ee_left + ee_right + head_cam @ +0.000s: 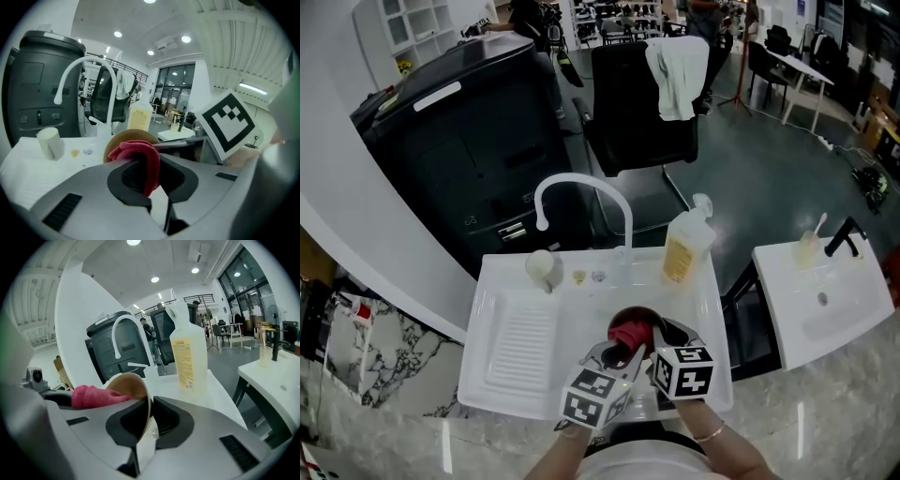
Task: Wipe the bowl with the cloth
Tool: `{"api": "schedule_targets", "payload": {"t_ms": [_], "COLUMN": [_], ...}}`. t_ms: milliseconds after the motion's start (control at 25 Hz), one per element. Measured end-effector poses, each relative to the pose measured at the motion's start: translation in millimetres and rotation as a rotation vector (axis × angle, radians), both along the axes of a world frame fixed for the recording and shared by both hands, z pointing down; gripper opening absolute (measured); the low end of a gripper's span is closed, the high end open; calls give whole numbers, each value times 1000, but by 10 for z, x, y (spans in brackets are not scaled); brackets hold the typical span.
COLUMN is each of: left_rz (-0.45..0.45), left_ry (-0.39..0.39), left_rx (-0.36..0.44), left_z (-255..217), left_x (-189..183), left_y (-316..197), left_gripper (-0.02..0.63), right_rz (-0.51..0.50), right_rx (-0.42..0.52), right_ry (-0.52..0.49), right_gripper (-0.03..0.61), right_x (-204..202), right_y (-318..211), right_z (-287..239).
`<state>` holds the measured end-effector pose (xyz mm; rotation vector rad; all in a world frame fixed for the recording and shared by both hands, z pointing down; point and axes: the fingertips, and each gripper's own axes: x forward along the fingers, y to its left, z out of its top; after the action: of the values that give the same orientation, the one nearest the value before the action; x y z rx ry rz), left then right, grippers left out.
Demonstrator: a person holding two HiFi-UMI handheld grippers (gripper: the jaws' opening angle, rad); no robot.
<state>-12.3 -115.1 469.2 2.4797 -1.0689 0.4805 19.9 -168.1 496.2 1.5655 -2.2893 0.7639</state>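
- I am holding the bowl (127, 386) up over the basin of the white sink (492, 370), tipped on its side with its mouth turned toward my left; it is resting on nothing
- My right gripper (149, 420) is pinching the bowl's rim; the fingers (173, 425) are standing narrow, one inside the wall and one outside, with the thin wall between them
- My left gripper (152, 183) is clamping the red cloth (139, 154); its fingers (133, 176) are drawn close on a fold of it, and the bunched end is sticking out past the tips
- The bunched end is reaching into the bowl's mouth and seems to be pressing on the inner wall; the exact contact spot is hidden behind the cloth itself
- In the head view both grippers are crowding together at the near edge of the sink, cloth in bowl between them
- The faucet (581, 187), the soap bottle (686, 246) and a white cup (544, 268) are standing along the back ledge, well apart from the work
- Judging progress: grasping and bringing cloth to bowl are done; the wiping looks under way, mid-task
- I cannot tell how much of the inside is already wiped; no dirt or wet streak is showing either way
- Left to do, as I am reckoning it: working the cloth round the rest of the inner wall, perhaps the outside; then setting the bowl down
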Motion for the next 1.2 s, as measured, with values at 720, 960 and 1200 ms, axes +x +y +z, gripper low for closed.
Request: {"api": "schedule_targets", "payload": {"t_ms": [720, 960, 1200], "left_rz": [181, 140, 96], "left_ry": [-242, -247, -243], "left_rx": [-28, -24, -14], "left_z": [374, 381, 356], "left_x": [41, -93, -225], "left_y": [310, 276, 240], "left_gripper": [46, 46, 48], "right_rz": [34, 45, 41], "right_rx": [-70, -84, -100], "right_ry": [-58, -53, -41], "right_gripper": [35, 35, 35], "right_x": [112, 158, 157], "right_y": [130, 140, 164], "right_z": [156, 216, 267]}}
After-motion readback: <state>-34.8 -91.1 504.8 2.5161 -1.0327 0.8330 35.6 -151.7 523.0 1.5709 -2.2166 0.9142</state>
